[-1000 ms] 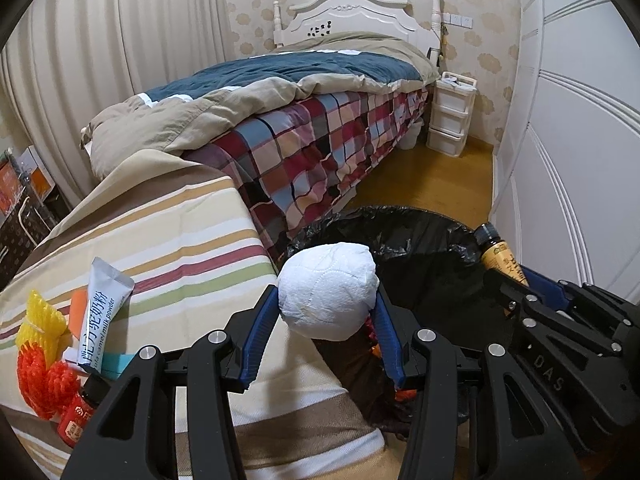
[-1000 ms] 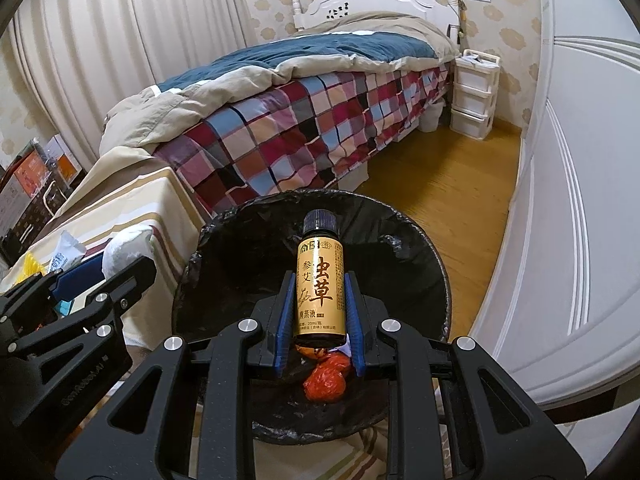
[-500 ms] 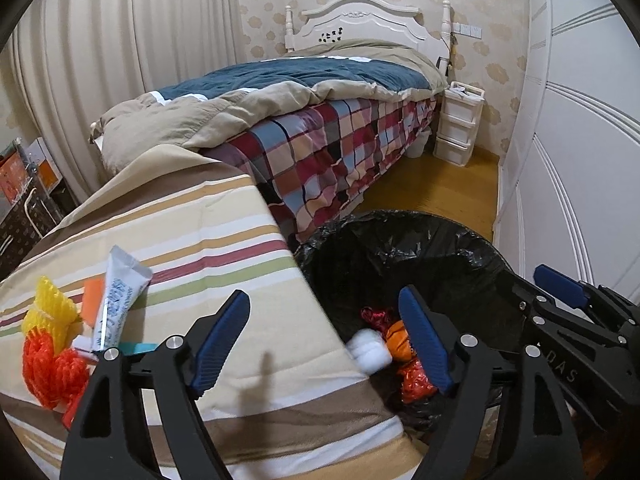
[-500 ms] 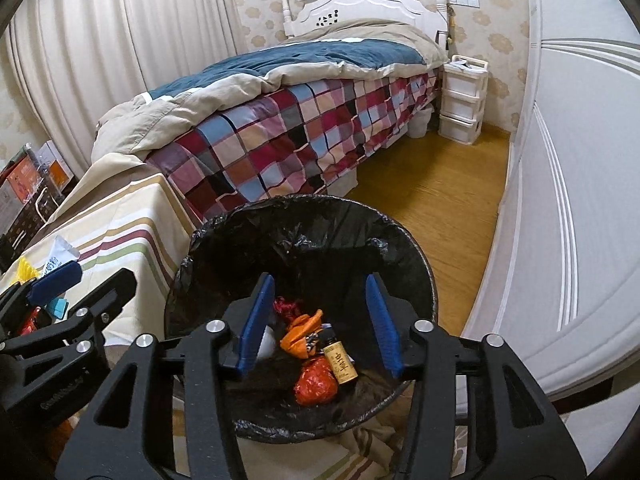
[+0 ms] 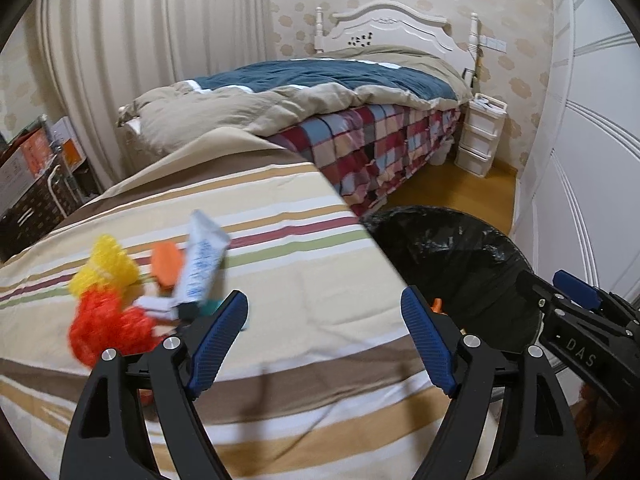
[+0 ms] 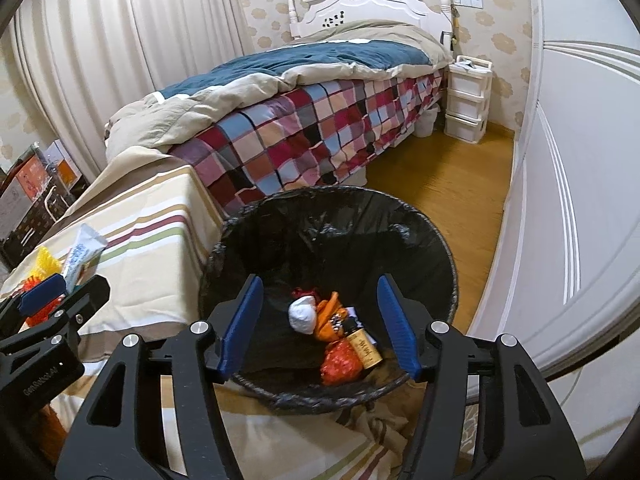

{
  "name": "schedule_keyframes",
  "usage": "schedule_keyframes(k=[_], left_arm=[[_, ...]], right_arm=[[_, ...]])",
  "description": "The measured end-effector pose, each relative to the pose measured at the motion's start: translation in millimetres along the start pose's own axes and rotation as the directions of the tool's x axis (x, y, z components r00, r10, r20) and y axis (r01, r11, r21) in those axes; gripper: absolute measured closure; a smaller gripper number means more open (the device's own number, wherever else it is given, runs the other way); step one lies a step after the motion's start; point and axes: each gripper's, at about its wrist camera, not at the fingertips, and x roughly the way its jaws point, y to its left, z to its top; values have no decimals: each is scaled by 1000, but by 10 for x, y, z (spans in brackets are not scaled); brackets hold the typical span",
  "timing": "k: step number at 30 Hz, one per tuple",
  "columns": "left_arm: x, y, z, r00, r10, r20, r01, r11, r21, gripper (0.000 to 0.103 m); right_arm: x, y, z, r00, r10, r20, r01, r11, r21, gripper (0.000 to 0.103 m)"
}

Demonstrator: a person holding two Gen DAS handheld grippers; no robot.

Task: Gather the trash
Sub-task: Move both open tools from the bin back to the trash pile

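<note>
Your left gripper (image 5: 324,344) and right gripper (image 6: 318,326) both hung spread and empty, the right above the bin (image 6: 450,256); next, reach for the table's leftover tube (image 5: 202,264).

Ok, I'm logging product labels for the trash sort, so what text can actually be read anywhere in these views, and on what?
"DAS": on the right gripper body, left wrist view.
"GenRobot.AI": on the left gripper body, right wrist view.
Brown bottle in the trash bin: dark characters on a gold label, too small to read.
White tube on the striped cloth: blue print, blurred.
</note>
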Motion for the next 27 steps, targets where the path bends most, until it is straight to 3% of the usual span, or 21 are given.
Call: schedule_keyframes(k=[13,27], left_arm=[[-398,802,-291,996,92,-1,-91,992,-92,24],[-574,1684,-628,973,225,-47,-230,952,-200,24]], right_arm=[[-118,667,-191,995,95,-31,-97,993,-71,43],[-129,1604,-346,978,186,-93,-201,959,-201,43]])
